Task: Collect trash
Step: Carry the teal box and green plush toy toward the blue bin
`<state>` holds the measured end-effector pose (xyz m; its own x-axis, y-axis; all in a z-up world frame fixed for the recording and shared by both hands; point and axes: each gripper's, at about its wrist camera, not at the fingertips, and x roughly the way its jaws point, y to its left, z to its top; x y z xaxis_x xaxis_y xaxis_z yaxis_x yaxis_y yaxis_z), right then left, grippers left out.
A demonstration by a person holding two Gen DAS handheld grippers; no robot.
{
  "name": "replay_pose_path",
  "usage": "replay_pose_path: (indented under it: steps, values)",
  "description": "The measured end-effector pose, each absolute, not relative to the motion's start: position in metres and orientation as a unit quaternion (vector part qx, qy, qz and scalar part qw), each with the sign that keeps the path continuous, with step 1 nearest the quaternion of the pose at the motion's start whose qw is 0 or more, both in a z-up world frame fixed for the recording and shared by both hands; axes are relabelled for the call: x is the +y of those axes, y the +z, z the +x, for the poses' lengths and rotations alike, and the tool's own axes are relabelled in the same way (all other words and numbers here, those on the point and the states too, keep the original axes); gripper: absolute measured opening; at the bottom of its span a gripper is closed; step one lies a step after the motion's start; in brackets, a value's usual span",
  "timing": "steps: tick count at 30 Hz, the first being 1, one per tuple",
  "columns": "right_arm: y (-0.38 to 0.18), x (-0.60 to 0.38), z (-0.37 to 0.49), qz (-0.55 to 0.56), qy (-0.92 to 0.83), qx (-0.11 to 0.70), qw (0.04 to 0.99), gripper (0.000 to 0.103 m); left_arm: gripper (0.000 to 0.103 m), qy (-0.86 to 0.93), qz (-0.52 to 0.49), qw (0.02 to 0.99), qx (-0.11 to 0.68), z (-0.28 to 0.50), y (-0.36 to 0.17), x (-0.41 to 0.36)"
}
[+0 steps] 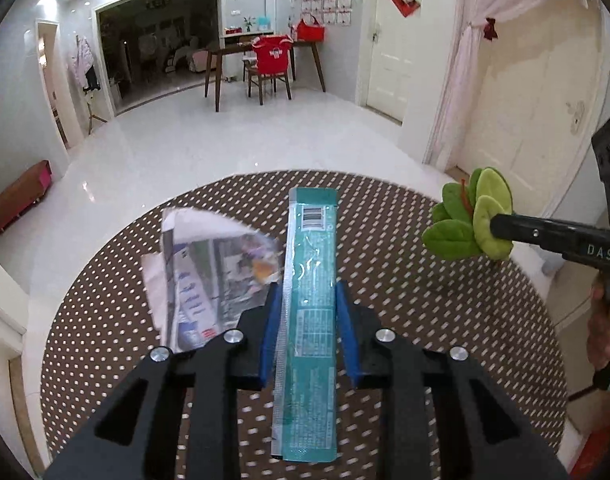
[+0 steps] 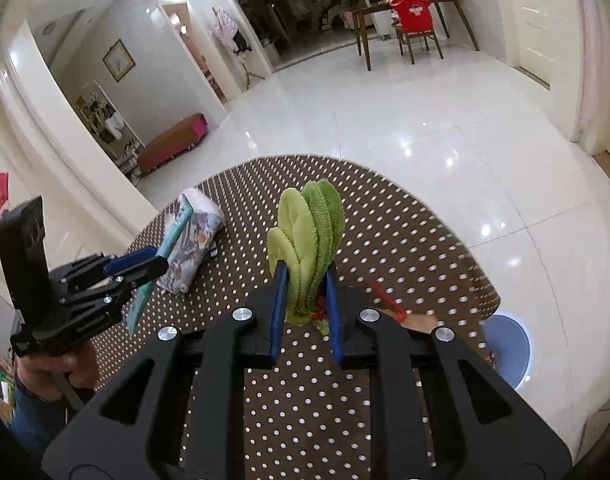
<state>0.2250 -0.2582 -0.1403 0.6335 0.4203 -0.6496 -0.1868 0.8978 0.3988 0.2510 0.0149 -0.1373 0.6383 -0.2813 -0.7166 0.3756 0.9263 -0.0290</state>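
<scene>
Gripping a long teal plastic wrapper with a barcode near its far end, the left gripper has its 2 blue-padded fingers closed narrowly against the wrapper's long edges. The wrapper runs forward between them above the round brown surface with white polka dots. Just left of it, a crumpled printed silver-and-white plastic bag lies on the surface, its near edge beside the left finger.

The right gripper has its 2 fingers pinched on the base of a green plush leafy vegetable toy, which stands upright between them with leaves fanned upward and a red tie at its bottom. In the left wrist view the toy hangs above the surface's right side, well apart from the wrapper.

A red strip and a brown paper scrap lie by the surface's right rim. A pale blue round stool stands on the glossy white tiled floor beyond.
</scene>
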Motion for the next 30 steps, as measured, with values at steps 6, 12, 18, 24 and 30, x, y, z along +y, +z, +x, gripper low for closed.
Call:
replay_pose_path:
  steps: [6,12,18,24,30]
  values:
    - [-0.119,-0.311,0.209,0.17,0.147,0.363,0.904,0.018,0.027,-0.213,0.033,0.902,0.373,0.249,-0.128,-0.033]
    - [-0.106,-0.377,0.191,0.195,0.091,0.335,0.917,0.018,0.027,-0.25,0.017,0.896,0.367,0.25,-0.122,-0.085]
    - [-0.121,-0.447,0.177,0.223,0.023,0.334,0.915,0.018,0.027,-0.285,0.015,0.88,0.379,0.248,-0.127,-0.14]
    - [-0.174,-0.5,0.178,0.254,-0.031,0.381,0.889,0.019,0.027,-0.312,0.01,0.858,0.408,0.248,-0.141,-0.19]
    - [-0.219,-0.526,0.188,0.284,-0.046,0.414,0.863,0.021,0.027,-0.322,0.011,0.836,0.445,0.255,-0.16,-0.231]
